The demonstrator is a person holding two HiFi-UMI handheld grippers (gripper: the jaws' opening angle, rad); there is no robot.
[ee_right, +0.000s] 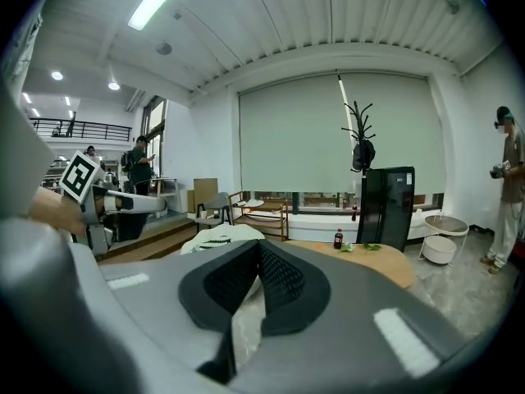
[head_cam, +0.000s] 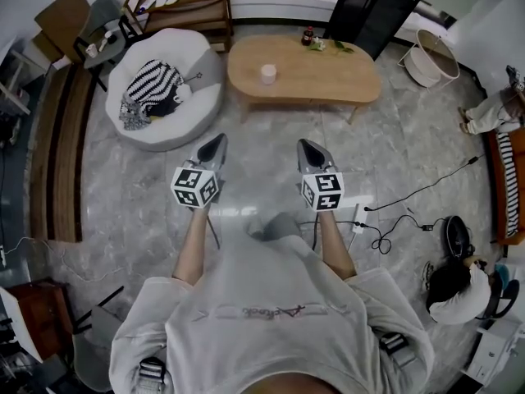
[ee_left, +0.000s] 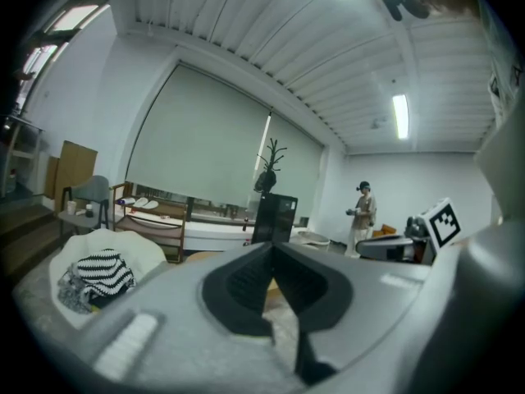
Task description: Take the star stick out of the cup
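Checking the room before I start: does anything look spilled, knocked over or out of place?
Nothing is spilled: the cup stands upright on the table. Only loose cables sprawl across the floor at the person's right, a possible trip risk.

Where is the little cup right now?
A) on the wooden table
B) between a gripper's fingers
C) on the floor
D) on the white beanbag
A: the cup stands upright on top of the wooden table, as the head view shows.

the cup point(head_cam: 268, 74) stands on the table point(head_cam: 328, 80), with the beanbag point(head_cam: 164, 131) on the floor point(head_cam: 262, 158) left of it
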